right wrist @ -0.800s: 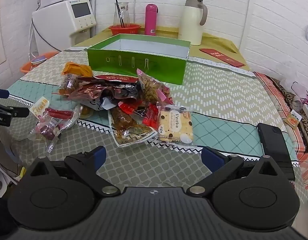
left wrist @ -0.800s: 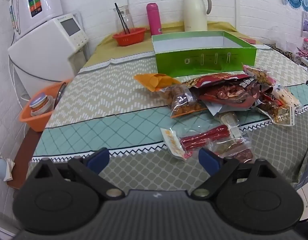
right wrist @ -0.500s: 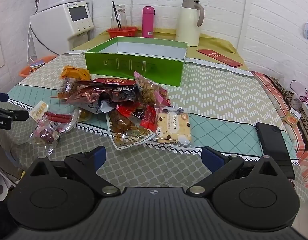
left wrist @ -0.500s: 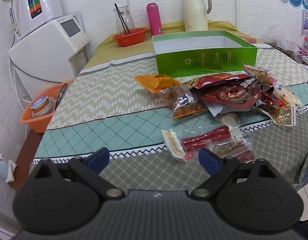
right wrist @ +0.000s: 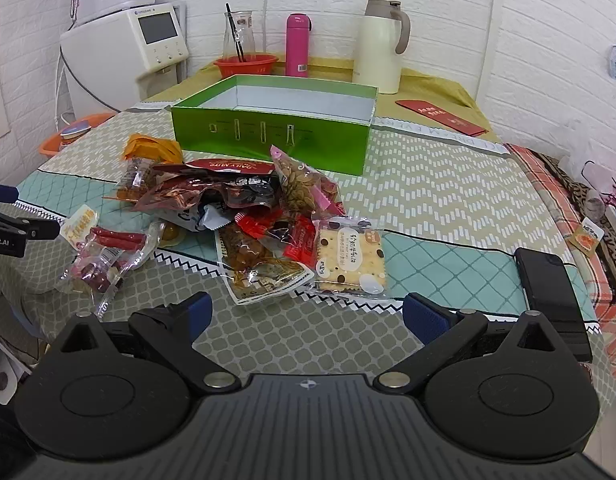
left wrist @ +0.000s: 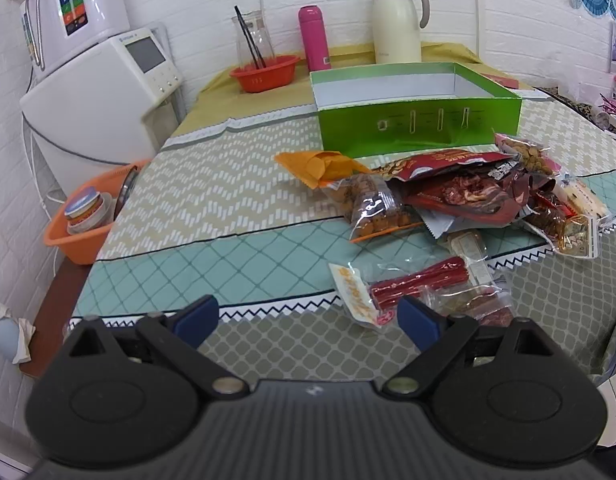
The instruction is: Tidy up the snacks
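A pile of snack packets (left wrist: 460, 196) (right wrist: 235, 204) lies on the patterned tablecloth in front of an empty green box (left wrist: 418, 110) (right wrist: 273, 126). A red sausage packet (left wrist: 408, 286) (right wrist: 103, 240) lies nearest my left gripper (left wrist: 308, 318), which is open and empty just before it. A cracker packet (right wrist: 350, 256) lies nearest my right gripper (right wrist: 305, 314), which is open and empty above the table's near edge. The left gripper's fingertips (right wrist: 3, 194) show at the left edge of the right wrist view.
A black phone (right wrist: 548, 280) lies at the table's right edge. A cream jug (right wrist: 382, 46), pink bottle (right wrist: 297, 46), red bowl (right wrist: 245, 65) and red envelope (right wrist: 442, 117) stand behind the box. An orange basin (left wrist: 87, 216) and white appliance (left wrist: 99, 100) are left of the table.
Both grippers have shifted slightly, so the snacks and box sit a little closer and more centred. Both stay open and nothing on the table has moved.
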The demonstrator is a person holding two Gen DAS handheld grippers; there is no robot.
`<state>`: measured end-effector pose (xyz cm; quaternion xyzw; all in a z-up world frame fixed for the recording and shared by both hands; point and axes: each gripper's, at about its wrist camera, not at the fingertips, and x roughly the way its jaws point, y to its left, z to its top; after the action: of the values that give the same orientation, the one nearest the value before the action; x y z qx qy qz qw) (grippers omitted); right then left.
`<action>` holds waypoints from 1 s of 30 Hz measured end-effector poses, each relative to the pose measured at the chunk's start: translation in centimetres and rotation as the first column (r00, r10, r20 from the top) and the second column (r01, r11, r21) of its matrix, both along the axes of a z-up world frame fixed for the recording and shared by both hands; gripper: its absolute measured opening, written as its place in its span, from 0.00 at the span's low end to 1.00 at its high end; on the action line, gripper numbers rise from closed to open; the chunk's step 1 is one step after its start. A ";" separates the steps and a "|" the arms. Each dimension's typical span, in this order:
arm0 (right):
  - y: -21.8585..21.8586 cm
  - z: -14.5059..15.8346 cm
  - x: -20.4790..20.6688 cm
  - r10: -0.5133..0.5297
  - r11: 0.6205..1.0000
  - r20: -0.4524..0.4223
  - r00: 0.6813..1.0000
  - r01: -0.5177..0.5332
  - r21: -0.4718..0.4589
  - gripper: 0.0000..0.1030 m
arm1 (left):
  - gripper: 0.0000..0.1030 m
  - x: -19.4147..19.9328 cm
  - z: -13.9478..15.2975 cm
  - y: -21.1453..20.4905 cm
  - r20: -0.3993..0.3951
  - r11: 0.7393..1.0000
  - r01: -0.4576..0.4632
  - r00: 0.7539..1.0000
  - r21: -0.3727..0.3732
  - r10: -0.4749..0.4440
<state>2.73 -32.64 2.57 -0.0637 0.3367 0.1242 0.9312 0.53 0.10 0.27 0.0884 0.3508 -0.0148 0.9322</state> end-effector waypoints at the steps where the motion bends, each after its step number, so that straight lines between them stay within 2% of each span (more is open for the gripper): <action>1: 0.0 0.0 0.0 0.002 1.000 0.000 1.000 -0.002 0.000 1.00 | 0.88 0.0 0.0 0.0 -0.001 1.000 -0.002 1.000 -0.001 0.002; 30: 0.7 -0.6 1.1 0.012 1.000 -0.028 1.000 -0.012 0.006 1.00 | 0.88 1.1 -0.5 -0.1 -0.034 1.000 -0.006 0.999 -0.015 0.006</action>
<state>3.83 -31.97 1.95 -0.0612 0.3489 0.1315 0.9258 1.59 0.01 -0.25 0.0802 0.3666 -0.0162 0.9268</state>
